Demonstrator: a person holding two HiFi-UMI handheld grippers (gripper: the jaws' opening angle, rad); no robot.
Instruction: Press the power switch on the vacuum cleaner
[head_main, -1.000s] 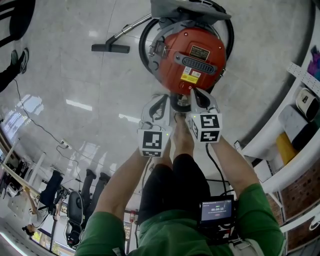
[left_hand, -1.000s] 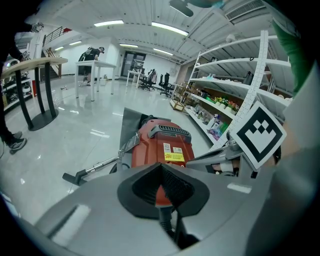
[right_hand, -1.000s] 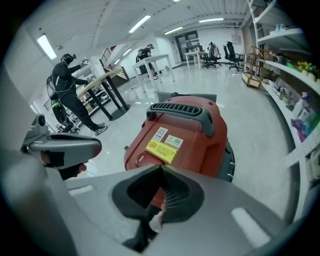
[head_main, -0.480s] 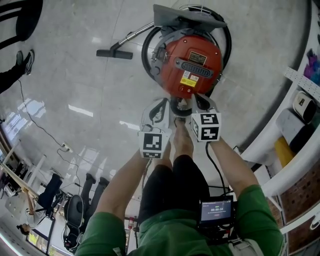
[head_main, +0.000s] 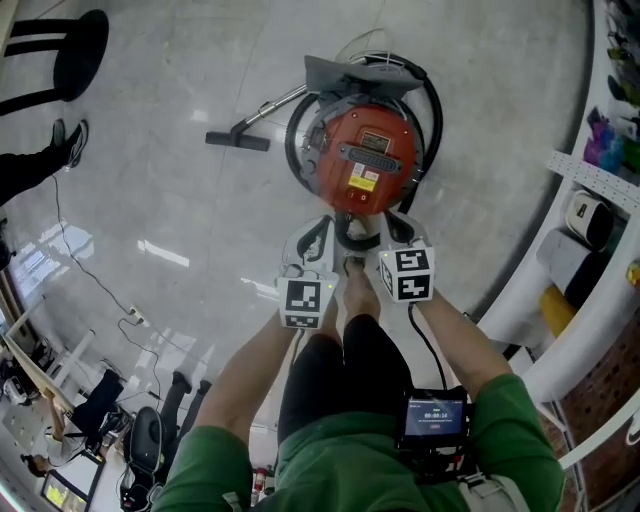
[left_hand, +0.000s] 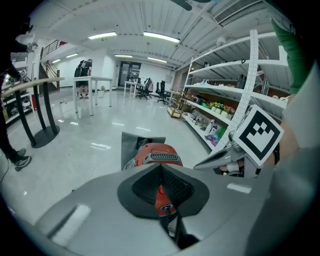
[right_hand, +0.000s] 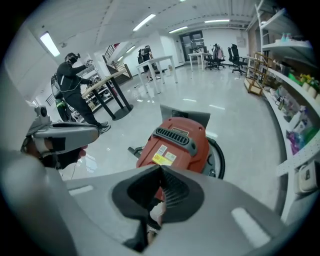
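Vacuum cleaner (head_main: 365, 160) sits on the floor (head_main: 200, 200) just past both tongs in the head view, left gripper view shows left tongs (left_hand: 160, 167) closed and empty, right gripper view same for right tongs (right_hand: 160, 170), so I'd guess we're on the approach and next a tip needs to reach the switch, which I can't spot.

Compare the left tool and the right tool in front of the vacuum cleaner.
The right tool reaches closer to the red vacuum cleaner; the left tool sits slightly further back. The right tool's view shows much of the vacuum cleaner above its jaws; the left tool's view shows only its top. Both have jaws together, hold nothing and point at it.
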